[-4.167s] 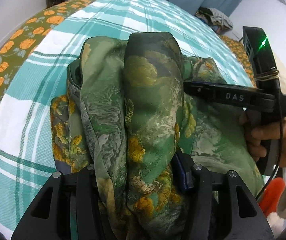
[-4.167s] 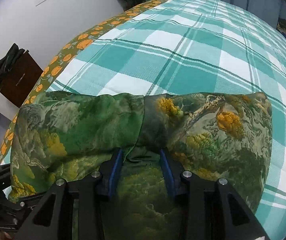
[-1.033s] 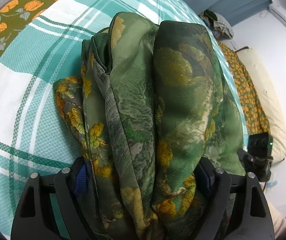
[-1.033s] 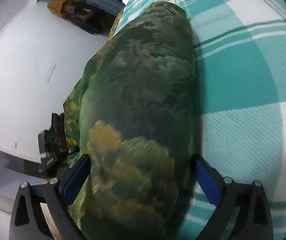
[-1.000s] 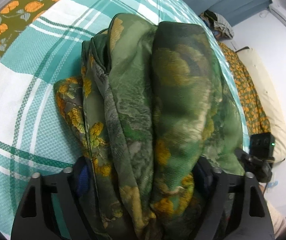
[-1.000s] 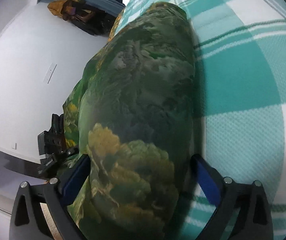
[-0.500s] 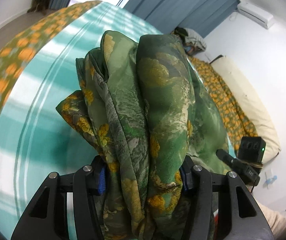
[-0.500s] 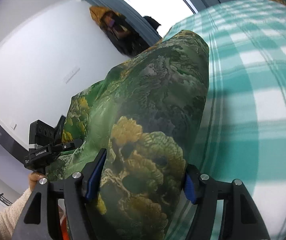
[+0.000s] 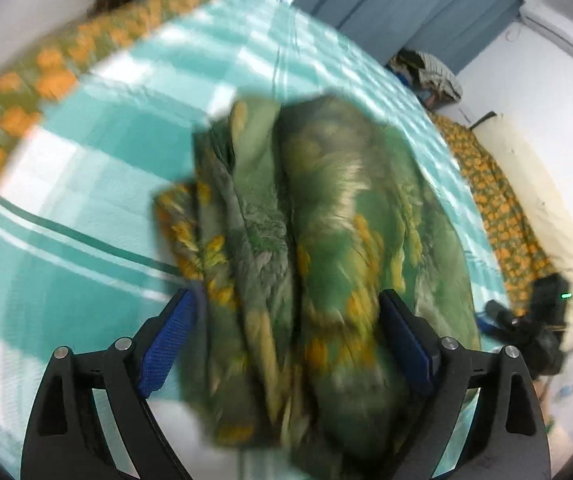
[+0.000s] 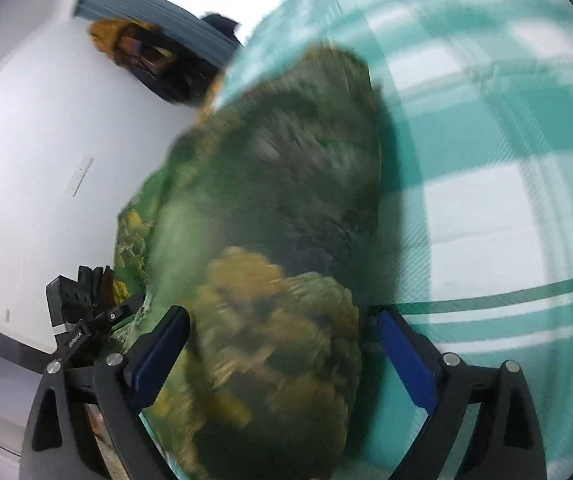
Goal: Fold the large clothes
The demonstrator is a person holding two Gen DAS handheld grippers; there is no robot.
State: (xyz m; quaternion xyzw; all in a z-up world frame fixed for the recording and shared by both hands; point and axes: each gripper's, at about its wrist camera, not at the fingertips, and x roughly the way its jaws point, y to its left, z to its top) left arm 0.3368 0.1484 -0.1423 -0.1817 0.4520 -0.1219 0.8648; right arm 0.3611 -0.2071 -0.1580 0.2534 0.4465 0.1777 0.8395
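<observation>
Folded green-and-gold floral satin garment [image 9: 326,220]: location? (Supervisor)

A thick layered bundle low over the teal-and-white checked bedspread [image 9: 86,140]. Blur hides whether its underside touches. It sits between both tools, one at each end. (Inspector)

Tool condition? (Supervisor)

Left gripper [image 9: 286,298]: jaws spread wide, bundle filling the gap, apparently loose rather than pinched. Right gripper [image 10: 280,314]: the same, wide apart around the opposite end. (Inspector)

Step in hand, and how should it be done? (Supervisor)

Judged as setting the folded bundle down. Recommend lowering both ends level, letting the cloth settle flat before drawing the fingers straight back, so the slippery layers do not slide or spring apart. (Inspector)

Count? (Supervisor)

One garment, two grippers, one bedspread. (Inspector)
</observation>
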